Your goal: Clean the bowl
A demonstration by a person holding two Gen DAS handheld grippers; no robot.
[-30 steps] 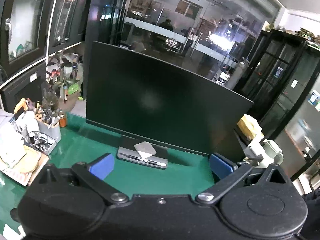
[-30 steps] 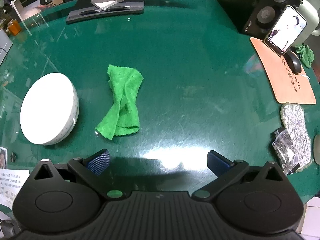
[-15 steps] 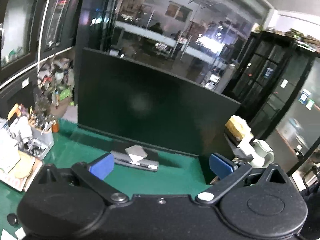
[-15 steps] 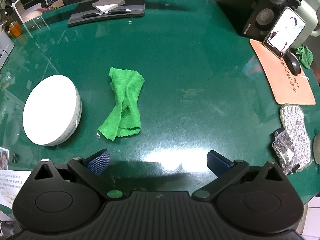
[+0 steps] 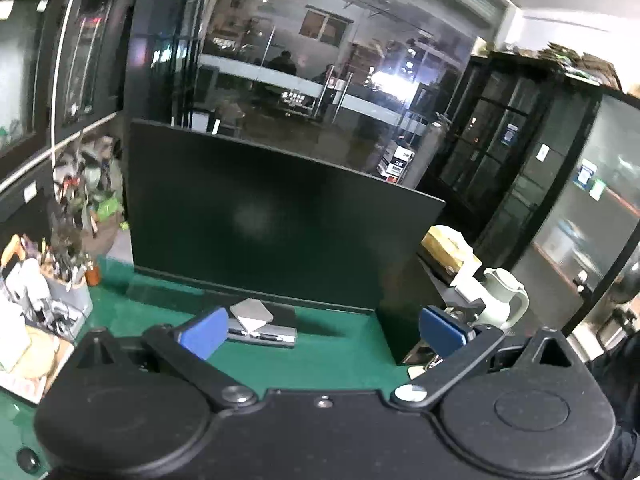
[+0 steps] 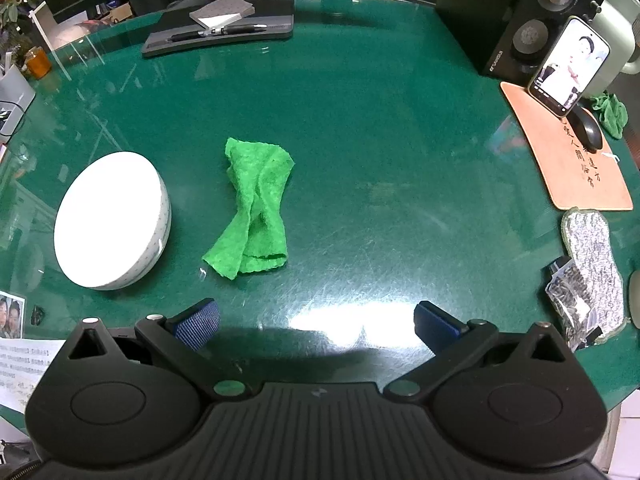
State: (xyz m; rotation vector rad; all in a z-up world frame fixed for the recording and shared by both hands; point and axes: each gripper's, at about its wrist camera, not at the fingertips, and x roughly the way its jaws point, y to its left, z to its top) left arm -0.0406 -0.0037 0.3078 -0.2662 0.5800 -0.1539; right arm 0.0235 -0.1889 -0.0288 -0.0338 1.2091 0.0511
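A white bowl (image 6: 112, 220) rests on the green glass-topped table (image 6: 380, 140) at the left of the right wrist view. Just right of it lies a crumpled green cloth (image 6: 256, 208). My right gripper (image 6: 316, 326) hangs open above the table's near edge, short of the cloth, nothing between its blue pads. My left gripper (image 5: 322, 330) is open too, raised and pointing at a dark monitor (image 5: 272, 220); bowl and cloth are out of its view.
A grey tray with a notepad and pen (image 6: 224, 28) sits at the back. At the right stand a speaker (image 6: 532, 20), a propped phone (image 6: 568, 68), a mouse on a tan mat (image 6: 572, 160) and a grey scrubber (image 6: 592, 264). Papers and photos (image 6: 16, 340) lie front left.
The left gripper's view has tilted and shifted, so the monitor sits differently in frame. The right gripper has drifted slightly; bowl and cloth lie where they were. Both stay open.
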